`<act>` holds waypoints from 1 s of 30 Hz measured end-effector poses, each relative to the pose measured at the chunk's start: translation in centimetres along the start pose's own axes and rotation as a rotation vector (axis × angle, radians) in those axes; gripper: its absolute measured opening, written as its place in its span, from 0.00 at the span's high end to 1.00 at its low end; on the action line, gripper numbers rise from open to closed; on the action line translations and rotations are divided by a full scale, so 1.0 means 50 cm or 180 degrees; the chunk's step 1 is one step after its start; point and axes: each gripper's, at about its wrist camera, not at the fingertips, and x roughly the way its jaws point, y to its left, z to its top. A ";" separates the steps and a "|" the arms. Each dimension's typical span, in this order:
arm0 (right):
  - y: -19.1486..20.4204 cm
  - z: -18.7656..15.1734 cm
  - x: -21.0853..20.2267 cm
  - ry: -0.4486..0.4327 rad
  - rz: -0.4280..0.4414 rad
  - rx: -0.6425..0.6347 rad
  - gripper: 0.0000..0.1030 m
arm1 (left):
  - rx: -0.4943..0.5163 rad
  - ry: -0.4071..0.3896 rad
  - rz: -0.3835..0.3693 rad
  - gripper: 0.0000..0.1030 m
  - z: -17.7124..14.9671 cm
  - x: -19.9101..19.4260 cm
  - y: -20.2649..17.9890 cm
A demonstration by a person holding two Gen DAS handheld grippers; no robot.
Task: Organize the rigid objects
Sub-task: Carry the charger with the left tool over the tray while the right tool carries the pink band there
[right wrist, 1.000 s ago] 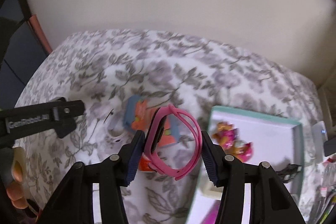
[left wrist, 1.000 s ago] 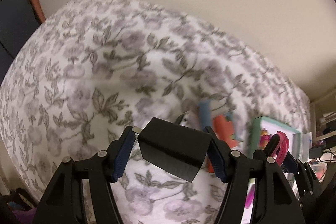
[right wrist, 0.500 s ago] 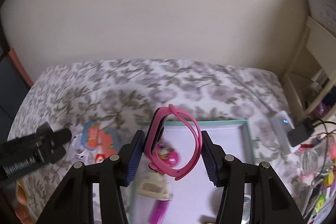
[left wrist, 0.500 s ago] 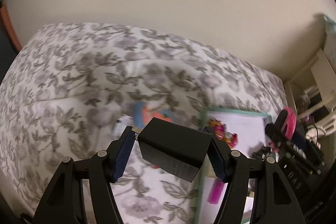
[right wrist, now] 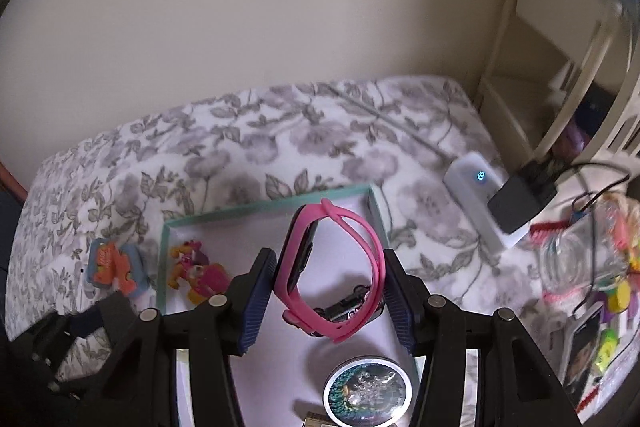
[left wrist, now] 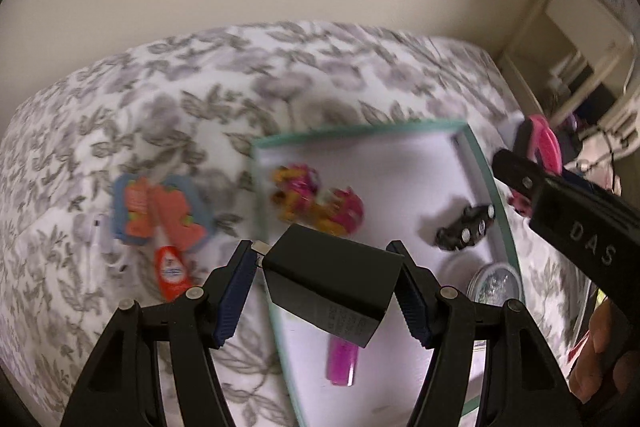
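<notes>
My left gripper (left wrist: pixel 326 287) is shut on a black charger block (left wrist: pixel 330 285), held above the near left edge of a teal-rimmed white tray (left wrist: pixel 352 131). My right gripper (right wrist: pixel 328 291) is shut on a pink wristband watch (right wrist: pixel 332 267), hanging over the same tray (right wrist: pixel 264 207). In the left wrist view the right gripper's arm and the pink watch (left wrist: pixel 540 143) show at the right edge. Inside the tray lie a pink and orange toy figure (left wrist: pixel 316 199), a small black car (left wrist: pixel 464 227), a round glittery tin (right wrist: pixel 368 391) and a magenta tube (left wrist: pixel 340 363).
The tray rests on a floral bedspread (left wrist: pixel 120 107). Left of it lie orange and blue toy pieces (left wrist: pixel 156 211) and a red tube (left wrist: pixel 170 267). A white power bank (right wrist: pixel 476 195) with a black plug, cables, a phone and a cream shelf (right wrist: pixel 560 47) crowd the right.
Both views have swung rightward across the bed, so the tray now sits under both grippers. Each gripper has kept its hold: left on the charger, right on the pink watch.
</notes>
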 end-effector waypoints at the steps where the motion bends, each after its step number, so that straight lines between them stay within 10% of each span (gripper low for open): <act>1: -0.002 -0.003 0.008 0.0034 -0.0004 0.0007 0.46 | 0.0035 0.0021 0.0014 0.34 -0.004 0.007 -0.008; 30: 0.036 -0.040 0.111 0.0512 -0.0008 -0.0170 0.45 | 0.0208 0.0144 0.0079 0.34 -0.024 0.073 -0.042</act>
